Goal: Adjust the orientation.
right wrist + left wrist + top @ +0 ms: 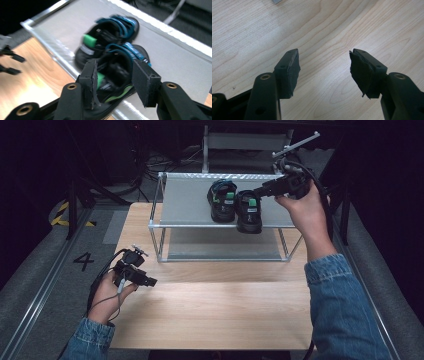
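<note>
Black-and-teal right shoe (248, 211) | at shelf (180, 205) front edge, heel overhanging, beside its pair (222, 200) | light, soft upper, stiffer heel collar: pinch there | right gripper (113, 77) wide, straddling heel, not pressing | left gripper (324, 72) wide, empty

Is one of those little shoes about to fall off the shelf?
Maybe. The right shoe sticks out past the front rail of the rack's top shelf, while the left shoe sits fully on it. Whether it will tip isn't clear.

Black shoes (235, 202), green and blue trim
</note>
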`<state>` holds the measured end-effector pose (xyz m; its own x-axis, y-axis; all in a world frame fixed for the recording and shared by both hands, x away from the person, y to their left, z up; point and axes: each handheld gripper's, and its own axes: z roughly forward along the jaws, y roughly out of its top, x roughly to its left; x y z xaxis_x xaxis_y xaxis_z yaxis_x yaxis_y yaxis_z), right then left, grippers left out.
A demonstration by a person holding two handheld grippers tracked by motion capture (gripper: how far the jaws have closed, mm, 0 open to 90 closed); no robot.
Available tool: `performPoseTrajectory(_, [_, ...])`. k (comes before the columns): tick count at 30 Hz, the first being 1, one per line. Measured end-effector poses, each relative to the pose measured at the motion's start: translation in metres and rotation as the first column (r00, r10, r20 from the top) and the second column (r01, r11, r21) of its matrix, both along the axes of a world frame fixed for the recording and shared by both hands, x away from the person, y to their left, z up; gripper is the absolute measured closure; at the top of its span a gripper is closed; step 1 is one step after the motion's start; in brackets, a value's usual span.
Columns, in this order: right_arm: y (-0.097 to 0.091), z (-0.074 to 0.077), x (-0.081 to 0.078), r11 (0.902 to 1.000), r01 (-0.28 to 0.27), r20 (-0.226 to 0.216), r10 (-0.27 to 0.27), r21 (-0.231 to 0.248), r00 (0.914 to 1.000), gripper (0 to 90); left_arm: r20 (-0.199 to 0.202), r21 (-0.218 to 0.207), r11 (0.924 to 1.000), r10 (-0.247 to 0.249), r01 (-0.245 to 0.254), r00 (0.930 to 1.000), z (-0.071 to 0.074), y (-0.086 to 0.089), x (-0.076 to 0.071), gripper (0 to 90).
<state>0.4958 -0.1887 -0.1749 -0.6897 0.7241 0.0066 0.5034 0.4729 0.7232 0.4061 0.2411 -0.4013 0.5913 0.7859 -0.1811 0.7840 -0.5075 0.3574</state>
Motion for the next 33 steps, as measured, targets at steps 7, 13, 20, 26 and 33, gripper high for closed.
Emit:
performPoseTrajectory(7, [-0.002,-0.017,-0.047,0.9973,-0.072,-0.02,0.073,0.012,0.9972,63.5,0.004,-0.002,0.9999,-0.013,0.013,0.9999,0.002,-0.006,-0.001,40.7])
performPoseTrajectory(13, [0.001,-0.046,-0.058,0.9956,-0.094,-0.072,0.094,0.003,0.9929,66.9,0.004,0.006,0.9999,-0.012,0.012,0.9999,0.002,-0.004,-0.002,40.7])
performPoseTrajectory(20, [0.003,-0.072,-0.054,0.9968,-0.08,-0.148,0.078,-0.005,0.9858,77.4,-0.004,0.008,1.0,0.003,-0.003,1.0,-0.001,-0.001,-0.003,40.7])
performPoseTrajectory(26, [-0.001,-0.079,-0.046,0.9979,-0.064,-0.163,0.064,0.002,0.9845,89.6,-0.004,0.011,0.9999,0.009,-0.009,1.0,-0.002,0.002,-0.004,40.7])
performPoseTrajectory(33, [0.004,-0.082,-0.038,0.9982,-0.042,-0.114,0.037,-0.042,0.9928,89.9,-0.006,0.014,0.9998,0.017,-0.017,0.9998,-0.003,0.004,-0.006,40.7])
